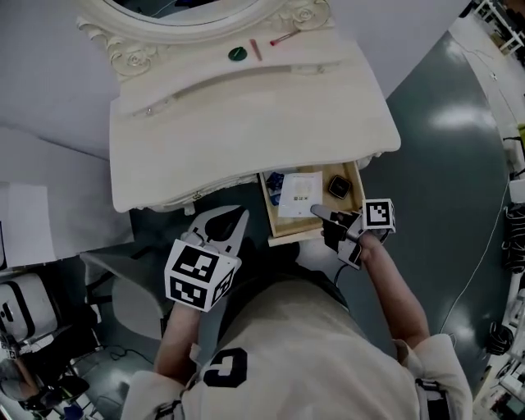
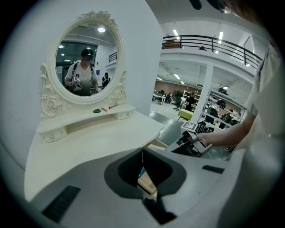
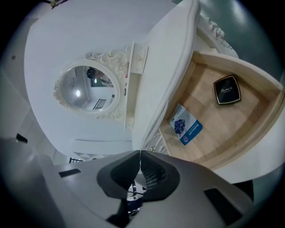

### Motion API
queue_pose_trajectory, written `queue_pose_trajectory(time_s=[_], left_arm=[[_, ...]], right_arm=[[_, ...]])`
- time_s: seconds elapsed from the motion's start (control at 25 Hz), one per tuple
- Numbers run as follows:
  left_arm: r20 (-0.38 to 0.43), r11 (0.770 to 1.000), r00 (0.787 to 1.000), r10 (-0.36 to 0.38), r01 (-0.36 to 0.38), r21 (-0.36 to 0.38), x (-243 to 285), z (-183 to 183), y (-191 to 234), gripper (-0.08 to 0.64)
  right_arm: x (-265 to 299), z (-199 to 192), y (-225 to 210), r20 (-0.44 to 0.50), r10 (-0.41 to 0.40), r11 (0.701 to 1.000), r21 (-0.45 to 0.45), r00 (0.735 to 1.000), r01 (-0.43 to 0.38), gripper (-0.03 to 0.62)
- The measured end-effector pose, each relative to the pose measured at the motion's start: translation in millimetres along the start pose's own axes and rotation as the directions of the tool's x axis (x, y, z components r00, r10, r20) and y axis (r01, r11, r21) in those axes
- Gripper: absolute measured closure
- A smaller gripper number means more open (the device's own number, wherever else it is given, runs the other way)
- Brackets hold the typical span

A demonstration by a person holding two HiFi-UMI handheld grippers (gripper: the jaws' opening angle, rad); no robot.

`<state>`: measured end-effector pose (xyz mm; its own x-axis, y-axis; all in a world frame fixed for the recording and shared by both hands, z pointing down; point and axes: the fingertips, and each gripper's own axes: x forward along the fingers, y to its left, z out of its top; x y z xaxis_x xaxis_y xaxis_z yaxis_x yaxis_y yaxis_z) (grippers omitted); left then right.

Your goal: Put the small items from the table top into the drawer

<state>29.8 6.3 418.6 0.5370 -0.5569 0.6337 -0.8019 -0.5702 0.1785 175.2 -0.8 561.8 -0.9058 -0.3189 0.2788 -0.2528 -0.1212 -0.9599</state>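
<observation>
Small items [image 1: 256, 49] first: where are they, and what is unclear? (Inspector)

Three lie on the narrow shelf [image 1: 189, 66] under the mirror [image 1: 189, 12], well back from the table [image 1: 246, 123] front edge: a green round piece [image 1: 237, 54], a pink stick [image 1: 256, 50] and a red-tipped piece [image 1: 283, 38]. All are too small to identify. The mirror is cut off at the top of the head view. The drawer [image 1: 267, 209] stands open, its rear hidden beneath the table's overhang. Inside lie a blue packet [image 3: 185, 124] and a black compact [image 3: 227, 90], apart. (Assessor)

Tongs? (Inspector)

Left tongs [image 2: 142, 155] are clenched with nothing between the jaws, off the table's front edge, left of the drawer. Right tongs [image 3: 139, 153] are likewise clenched and empty, at the drawer's front rim near the compact. Open floor [image 1: 443, 180] lies right of the drawer. (Assessor)
</observation>
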Motion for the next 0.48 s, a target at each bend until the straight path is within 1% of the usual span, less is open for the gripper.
queue_pose_trajectory(time_s=[0.28, 0.4, 0.48], left_arm=[[0.003, 1.0, 1.0, 0.008, -0.008, -0.015, 4.0, 1.5, 5.0, 0.505], [-0.002, 1.0, 1.0, 0.011, -0.011, -0.022, 2.9, -0.6, 9.1, 0.505], [-0.005, 0.999, 1.0, 0.014, -0.014, -0.033, 1.5, -3.4, 13.2, 0.505]], right_arm=[[3.0, 12.7, -17.8, -0.014, -0.059, 0.998, -0.023, 0.998, 0.059, 0.56], [7.1, 14.5, -21.6, -0.015, -0.063, 0.998, -0.013, 0.998, 0.062, 0.561], [8.1, 17.7, -31.8, -0.016, -0.091, 0.996, -0.023, 0.996, 0.09, 0.56]])
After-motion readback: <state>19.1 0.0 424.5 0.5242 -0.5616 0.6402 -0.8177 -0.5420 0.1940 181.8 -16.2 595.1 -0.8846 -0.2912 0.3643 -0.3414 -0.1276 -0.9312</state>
